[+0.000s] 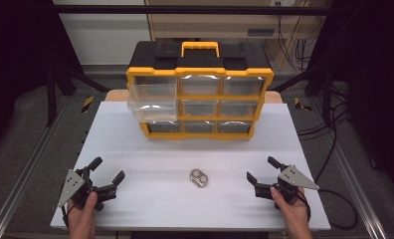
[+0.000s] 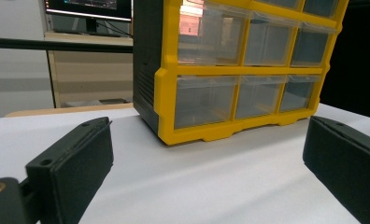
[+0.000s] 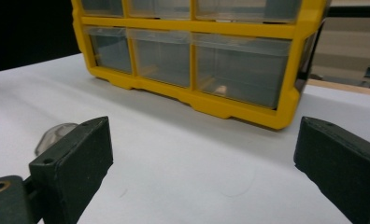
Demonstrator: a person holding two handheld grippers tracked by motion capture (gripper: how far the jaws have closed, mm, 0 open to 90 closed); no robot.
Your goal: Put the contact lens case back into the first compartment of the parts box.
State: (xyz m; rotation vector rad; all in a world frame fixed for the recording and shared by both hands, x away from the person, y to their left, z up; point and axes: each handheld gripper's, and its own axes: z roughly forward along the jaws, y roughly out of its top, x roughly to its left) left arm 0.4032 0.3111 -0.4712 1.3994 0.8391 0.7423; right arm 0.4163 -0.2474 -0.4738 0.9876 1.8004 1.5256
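Your left gripper [image 1: 107, 175] black, its grey three-cornered plate [image 1: 71, 185] dotted with screws, your right gripper [image 1: 262, 171] matching, black cable [image 1: 342, 209] trailing, blocky matte jaws with small screw holes

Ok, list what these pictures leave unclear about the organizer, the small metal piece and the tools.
- Small metal piece: too small in the high view to identify; in the right gripper view its own tool's near jaw covers most of it.
- Organizer drawers: contents unreadable through the cloudy fronts; top rows cut off in both gripper views.
- Pulled-out drawer: looks empty, but glare prevents certainty.
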